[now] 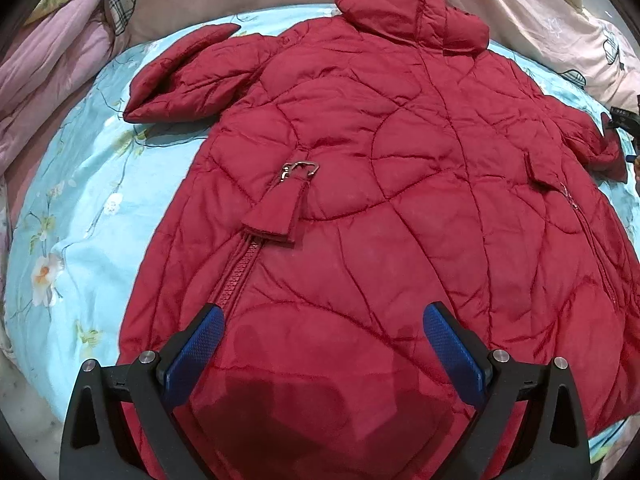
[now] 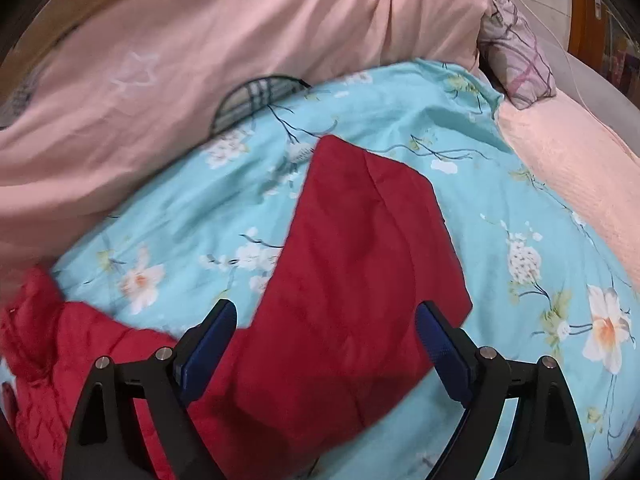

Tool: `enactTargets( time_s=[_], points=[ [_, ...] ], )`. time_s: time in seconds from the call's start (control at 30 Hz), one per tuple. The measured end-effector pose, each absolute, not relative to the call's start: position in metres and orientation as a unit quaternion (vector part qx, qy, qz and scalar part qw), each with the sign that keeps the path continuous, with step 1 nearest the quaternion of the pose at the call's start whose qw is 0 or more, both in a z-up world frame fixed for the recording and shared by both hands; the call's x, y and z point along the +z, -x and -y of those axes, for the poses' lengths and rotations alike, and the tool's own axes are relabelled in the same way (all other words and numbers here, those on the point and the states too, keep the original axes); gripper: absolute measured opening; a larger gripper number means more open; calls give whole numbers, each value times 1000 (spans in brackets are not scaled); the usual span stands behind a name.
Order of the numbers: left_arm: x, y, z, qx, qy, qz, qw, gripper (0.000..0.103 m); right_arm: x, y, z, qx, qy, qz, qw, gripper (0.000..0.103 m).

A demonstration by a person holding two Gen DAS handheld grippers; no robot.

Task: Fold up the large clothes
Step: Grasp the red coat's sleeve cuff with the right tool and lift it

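Over the near hem of the red coat [image 1: 360, 160], spread flat for folding, the left gripper [image 1: 324, 336] hangs spread (right gripper [image 2: 326, 336] likewise, above a sleeve [image 2: 360, 248]).

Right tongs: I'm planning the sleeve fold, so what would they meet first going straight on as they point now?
Most likely the red sleeve, lying on the floral sheet between the open right tongs; depth is unclear.

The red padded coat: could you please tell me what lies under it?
The red padded coat lies on a turquoise floral bedsheet, visible around its edges; whatever is beneath its middle is covered.
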State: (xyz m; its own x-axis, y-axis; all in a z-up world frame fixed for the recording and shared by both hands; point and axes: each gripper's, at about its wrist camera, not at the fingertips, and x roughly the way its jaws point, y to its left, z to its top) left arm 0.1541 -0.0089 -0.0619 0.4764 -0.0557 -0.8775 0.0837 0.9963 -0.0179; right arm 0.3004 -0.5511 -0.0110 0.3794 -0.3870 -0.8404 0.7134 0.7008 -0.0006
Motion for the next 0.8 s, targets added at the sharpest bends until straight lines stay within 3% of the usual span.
enactTargets(
  time_s=[0.07, 0.13, 0.2, 0.23, 0.37, 0.8],
  points=[
    [-67, -159, 10, -43, -20, -516, 855, 101, -20, -302, 556, -345, -186, -453, 801, 78],
    [-69, -161, 10, -43, -22, -518, 854, 101, -24, -300, 557, -341, -192, -456, 799, 59],
    [-70, -164, 10, -45, -23, -517, 854, 101, -24, -296, 557, -323, -212, -454, 803, 24],
    [-69, -165, 10, -45, -24, -515, 856, 101, -22, -294, 556, -317, -218, -451, 805, 18],
    [-63, -163, 7, -50, -14, -507, 861, 101, -9, -292, 532, -287, -203, -438, 827, 10],
    [-57, -153, 0, -62, -1, -513, 856, 101, 31, -295, 380, -51, -169, -383, 907, 9]
  ],
)
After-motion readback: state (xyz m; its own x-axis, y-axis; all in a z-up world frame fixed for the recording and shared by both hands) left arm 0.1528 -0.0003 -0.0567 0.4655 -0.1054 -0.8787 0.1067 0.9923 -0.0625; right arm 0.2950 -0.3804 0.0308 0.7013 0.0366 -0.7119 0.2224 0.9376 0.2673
